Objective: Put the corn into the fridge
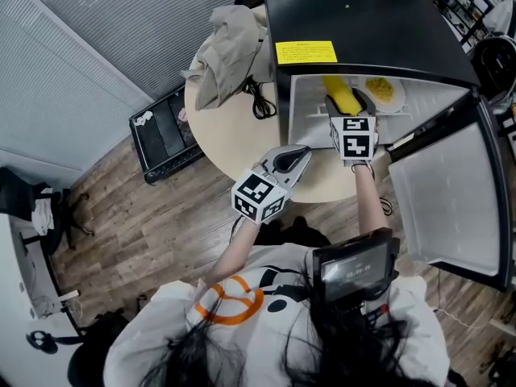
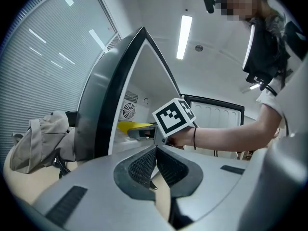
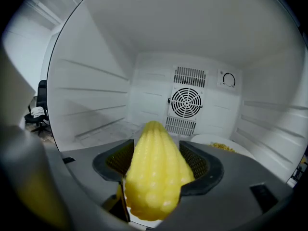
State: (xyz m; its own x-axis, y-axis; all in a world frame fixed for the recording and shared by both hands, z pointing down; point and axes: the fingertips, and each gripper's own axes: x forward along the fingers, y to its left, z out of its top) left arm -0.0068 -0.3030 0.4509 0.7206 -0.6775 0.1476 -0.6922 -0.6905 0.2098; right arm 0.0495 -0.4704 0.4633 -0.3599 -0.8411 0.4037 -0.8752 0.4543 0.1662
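Right tongs [image 3: 156, 150] clamped on corn [image 3: 154, 177], inside the fridge [image 3: 96, 81] (plate [image 3: 211, 139] of kernels at 3 o'clock of it). Left tongs [image 2: 155, 150] closed, empty, over bench [image 1: 234, 127].

The corn [image 3: 154, 177] is lying between the jaws of the right gripper [image 3: 156, 147], touching both pads, its tip pointing ahead into the fridge [image 3: 96, 95]. A plate [image 3: 211, 139] is sitting on the fridge floor ahead and right of those jaws, and a fan grille [image 3: 186, 101] is facing them from the back wall. The left gripper [image 2: 155, 150] is hanging outside, the fridge opening ahead of its jaws. A bag [image 2: 38, 143] is lying on the table [image 1: 234, 135] to their left, and the open door [image 2: 216, 112] is standing ahead to their right.
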